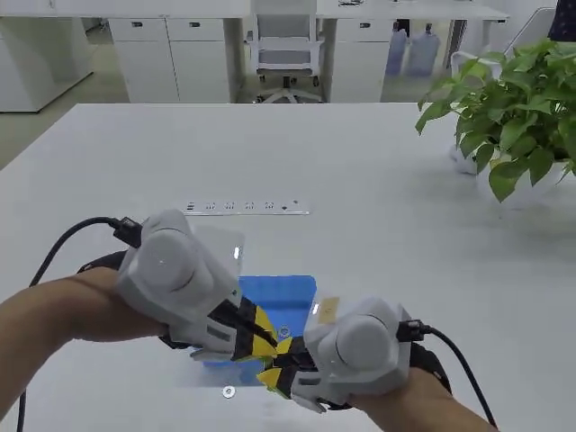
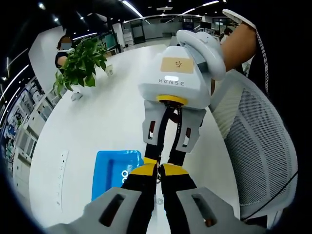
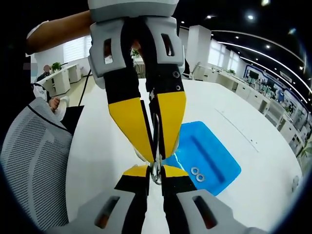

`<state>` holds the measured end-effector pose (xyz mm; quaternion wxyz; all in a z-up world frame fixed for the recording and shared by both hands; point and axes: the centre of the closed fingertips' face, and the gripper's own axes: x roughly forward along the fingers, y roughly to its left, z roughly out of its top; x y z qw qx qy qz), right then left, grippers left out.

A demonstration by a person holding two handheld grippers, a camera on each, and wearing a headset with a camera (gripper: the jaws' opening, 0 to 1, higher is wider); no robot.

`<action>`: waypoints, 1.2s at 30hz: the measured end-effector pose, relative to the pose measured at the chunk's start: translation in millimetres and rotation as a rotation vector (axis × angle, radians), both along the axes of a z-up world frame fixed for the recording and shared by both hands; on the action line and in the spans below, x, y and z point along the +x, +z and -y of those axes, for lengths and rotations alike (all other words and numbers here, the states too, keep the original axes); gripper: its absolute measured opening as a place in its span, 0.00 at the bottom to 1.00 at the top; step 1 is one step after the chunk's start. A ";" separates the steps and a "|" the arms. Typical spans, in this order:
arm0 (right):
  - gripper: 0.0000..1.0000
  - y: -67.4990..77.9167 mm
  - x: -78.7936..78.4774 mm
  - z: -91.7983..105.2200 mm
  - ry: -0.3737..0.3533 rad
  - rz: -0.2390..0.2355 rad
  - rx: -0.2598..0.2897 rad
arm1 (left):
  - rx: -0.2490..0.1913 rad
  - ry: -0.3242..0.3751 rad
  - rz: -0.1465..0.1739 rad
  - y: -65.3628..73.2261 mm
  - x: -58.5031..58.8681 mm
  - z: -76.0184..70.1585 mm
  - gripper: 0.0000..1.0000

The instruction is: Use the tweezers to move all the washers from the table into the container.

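Note:
My two grippers meet tip to tip over the near edge of the blue container (image 1: 286,295). Thin metal tweezers (image 3: 156,139) run between the left gripper's (image 3: 156,153) yellow pads, and their looped end sits in my right gripper (image 3: 155,171). Both look shut on them. In the head view the left gripper (image 1: 265,346) comes in from the left and the right gripper (image 1: 274,369) from the right. Two washers (image 3: 197,173) lie inside the container (image 3: 209,163). One washer (image 1: 229,391) lies on the white table just in front of the container.
A flush socket strip (image 1: 247,207) sits in the table beyond the container, with a clear plastic piece (image 1: 220,241) between them. A potted plant (image 1: 517,108) stands at the far right. A mesh chair (image 2: 258,146) is close behind the grippers.

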<state>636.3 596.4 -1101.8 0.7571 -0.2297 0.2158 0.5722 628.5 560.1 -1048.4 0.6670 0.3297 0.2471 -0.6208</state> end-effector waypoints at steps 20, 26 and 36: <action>0.10 31.2 25.6 -1.5 -0.003 0.041 0.001 | -0.011 -0.006 0.045 30.0 21.6 2.5 0.07; 0.10 31.5 35.6 -2.6 -0.005 0.052 0.004 | -0.001 -0.007 0.057 29.9 31.5 1.4 0.07; 0.11 26.6 56.4 -5.1 -0.030 0.052 0.026 | 0.003 0.000 0.068 24.2 50.4 -1.1 0.07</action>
